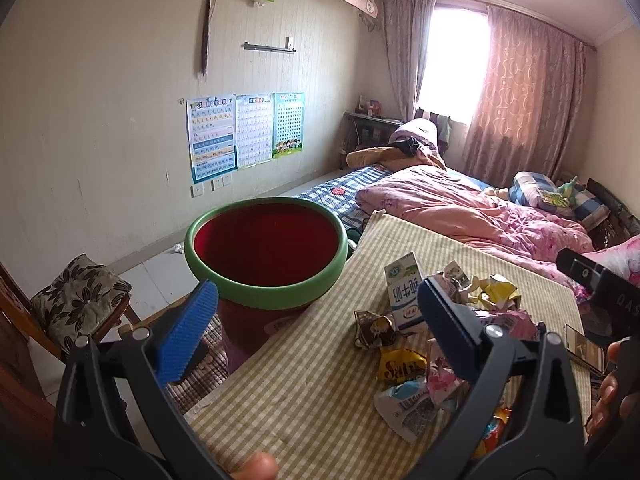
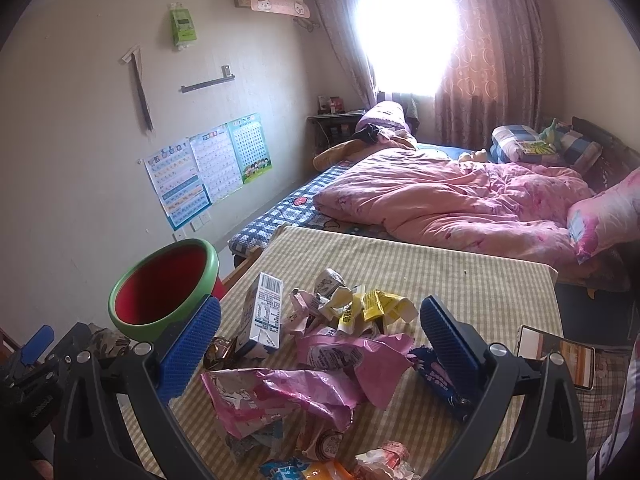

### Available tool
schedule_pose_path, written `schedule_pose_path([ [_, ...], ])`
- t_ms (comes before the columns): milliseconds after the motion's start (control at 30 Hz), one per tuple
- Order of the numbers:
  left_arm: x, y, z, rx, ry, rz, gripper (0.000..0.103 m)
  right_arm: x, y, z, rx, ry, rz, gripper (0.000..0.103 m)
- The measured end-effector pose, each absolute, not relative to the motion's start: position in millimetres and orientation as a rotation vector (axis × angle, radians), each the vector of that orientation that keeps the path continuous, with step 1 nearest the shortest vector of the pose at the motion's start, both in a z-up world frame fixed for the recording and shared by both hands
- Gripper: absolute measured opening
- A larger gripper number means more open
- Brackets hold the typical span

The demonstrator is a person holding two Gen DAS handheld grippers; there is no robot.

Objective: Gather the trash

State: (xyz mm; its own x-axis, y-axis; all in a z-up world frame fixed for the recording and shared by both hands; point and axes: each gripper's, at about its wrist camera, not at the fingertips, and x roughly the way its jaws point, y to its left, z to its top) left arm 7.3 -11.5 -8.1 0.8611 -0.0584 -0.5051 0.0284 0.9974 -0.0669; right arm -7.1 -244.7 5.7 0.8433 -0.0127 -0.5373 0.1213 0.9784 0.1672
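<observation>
Trash: crumpled wrappers and cartons heaped on the counter, which is covered with a beige checked cloth.
Milk carton: white and blue, at the left edge of the heap, nearest the bin.
Pink wrapper: large and crumpled, at the near side of the heap, between the right hand-held gripper's fingers in the right wrist view.
Yellow wrappers: behind the pink one, toward the bed.
Trash bin: red inside with a green rim, standing just beside the counter's left edge; no trash is visible inside it.
Left hand-held gripper: jaws spread wide, gripping nothing; it hovers over the counter's left edge, one blue finger before the bin, the other over the heap.
Right hand-held gripper: jaws spread wide, empty, raised above the heap.
Phone: lying flat near the counter's right edge.
Bed: beyond the counter, with a pink quilt.
Chair: cushioned, left of the bin.
</observation>
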Motion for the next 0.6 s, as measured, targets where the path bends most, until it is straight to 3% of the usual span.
schedule_pose_path([
  [600,10.2,-8.7,-13.2,-0.061,0.560,-0.031,0.098,-7.2,-246.8,7.0,0.204,0.565,-0.074,0.096],
])
